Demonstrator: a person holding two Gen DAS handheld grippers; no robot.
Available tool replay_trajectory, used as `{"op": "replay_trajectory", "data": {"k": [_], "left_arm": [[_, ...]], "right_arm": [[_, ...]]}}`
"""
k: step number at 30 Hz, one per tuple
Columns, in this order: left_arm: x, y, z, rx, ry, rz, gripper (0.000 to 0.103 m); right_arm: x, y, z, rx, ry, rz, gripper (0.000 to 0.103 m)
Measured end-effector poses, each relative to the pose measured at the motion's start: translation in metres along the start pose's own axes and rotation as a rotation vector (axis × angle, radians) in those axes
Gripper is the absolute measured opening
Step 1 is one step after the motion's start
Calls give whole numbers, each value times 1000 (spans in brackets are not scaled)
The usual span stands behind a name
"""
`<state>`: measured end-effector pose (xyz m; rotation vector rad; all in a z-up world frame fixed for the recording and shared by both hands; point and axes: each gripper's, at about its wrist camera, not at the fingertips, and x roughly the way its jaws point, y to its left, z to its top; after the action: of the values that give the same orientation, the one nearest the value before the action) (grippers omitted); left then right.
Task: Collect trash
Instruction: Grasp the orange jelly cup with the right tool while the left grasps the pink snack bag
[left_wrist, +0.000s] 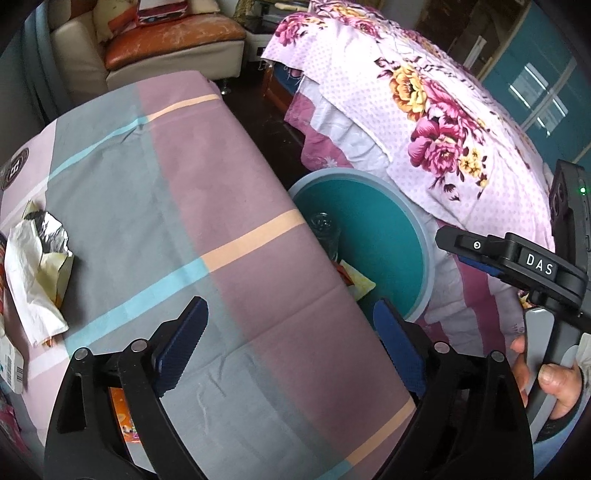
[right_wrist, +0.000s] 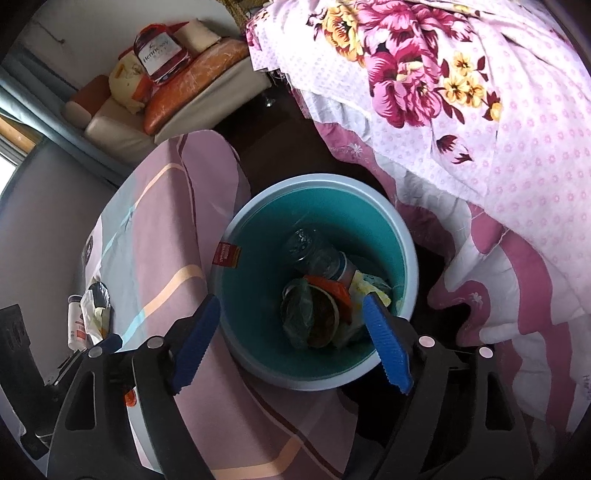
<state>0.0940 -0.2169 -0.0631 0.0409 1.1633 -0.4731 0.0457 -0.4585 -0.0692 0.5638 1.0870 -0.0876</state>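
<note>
A teal bin (right_wrist: 258, 266) with a pale rim stands on the floor between the table and the bed. It holds a clear plastic bottle (right_wrist: 314, 251), a round lidded cup (right_wrist: 310, 317) and orange and yellow wrappers (right_wrist: 334, 290). A small red packet (right_wrist: 225, 254) shows at the bin's left rim. My right gripper (right_wrist: 291, 339) hangs over the bin, open, with nothing between its blue pads. My left gripper (left_wrist: 291, 343) is open and empty over the striped tablecloth (left_wrist: 229, 177), near the table's right edge. Crumpled foil and paper wrappers (left_wrist: 37, 266) lie at the table's left. The bin (left_wrist: 373, 236) is partly hidden by the table.
A bed with a pink floral cover (left_wrist: 424, 110) presses against the bin's right side. Beyond the table stands a sofa (left_wrist: 166, 40) with cushions. A white bottle (right_wrist: 75, 321) and a printed packet (left_wrist: 13, 365) lie by the wrappers. A hand (left_wrist: 554, 380) holds the right gripper's handle.
</note>
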Motion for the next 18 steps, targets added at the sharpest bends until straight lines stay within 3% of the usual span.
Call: {"op": "replay_trajectory", "data": {"k": [18], "left_arm": [[-43,80,-32,-163,-66,-6,95]], "right_arm": [[0,82,-22,-142,38,2,77]]}}
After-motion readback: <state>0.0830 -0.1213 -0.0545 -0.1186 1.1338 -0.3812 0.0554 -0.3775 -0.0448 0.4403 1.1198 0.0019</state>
